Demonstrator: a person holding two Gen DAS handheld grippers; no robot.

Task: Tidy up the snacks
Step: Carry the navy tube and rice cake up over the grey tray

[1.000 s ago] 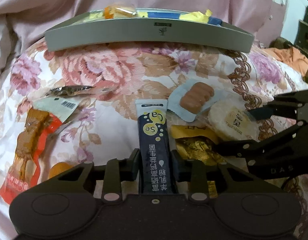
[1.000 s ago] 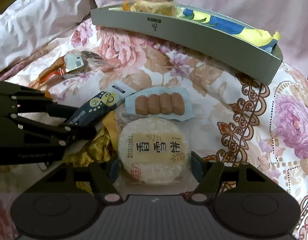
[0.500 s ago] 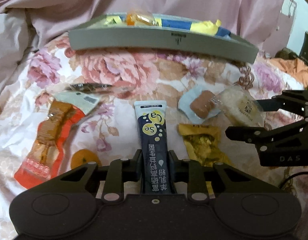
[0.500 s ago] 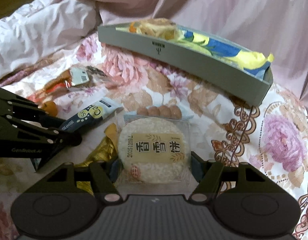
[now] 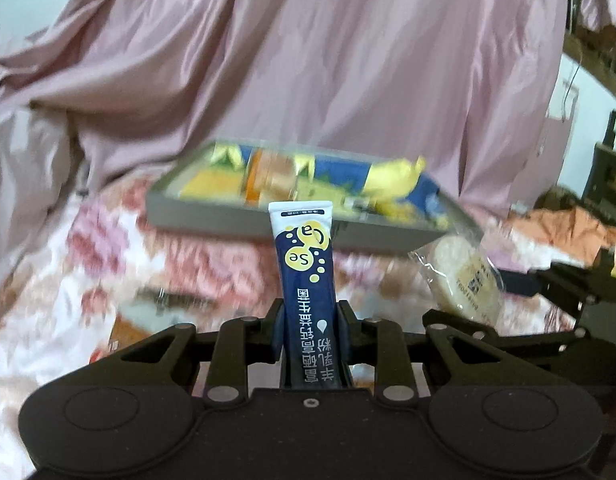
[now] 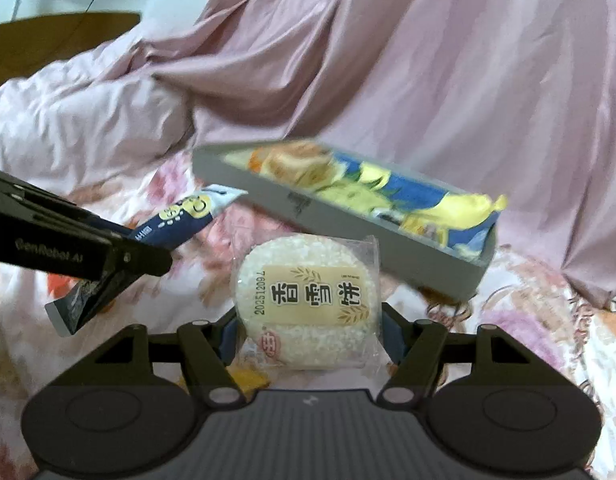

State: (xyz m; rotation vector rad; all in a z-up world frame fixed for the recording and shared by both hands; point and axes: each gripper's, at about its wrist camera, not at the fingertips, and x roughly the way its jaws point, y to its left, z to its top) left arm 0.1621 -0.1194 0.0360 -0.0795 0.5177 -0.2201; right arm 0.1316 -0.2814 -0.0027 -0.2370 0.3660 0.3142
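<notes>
Pinching navy sachet, left gripper clamped; right gripper gripping rice cracker pack; grey tray behind, on floral bedspread.

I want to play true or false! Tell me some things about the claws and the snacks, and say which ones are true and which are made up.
1. The left claw is shut on the dark blue stick packet. True.
2. The right claw holds an orange. False: it holds a round rice cracker in a clear wrapper.
3. The grey tray already has snacks inside. True: yellow and blue packets lie in it.
4. The blue stick packet is lying flat on the flowered bedspread. False: the claw holds it up in the air, as the right wrist view shows.
5. The tray sits on a bare wooden table. False: it sits on the flowered bedspread.
</notes>
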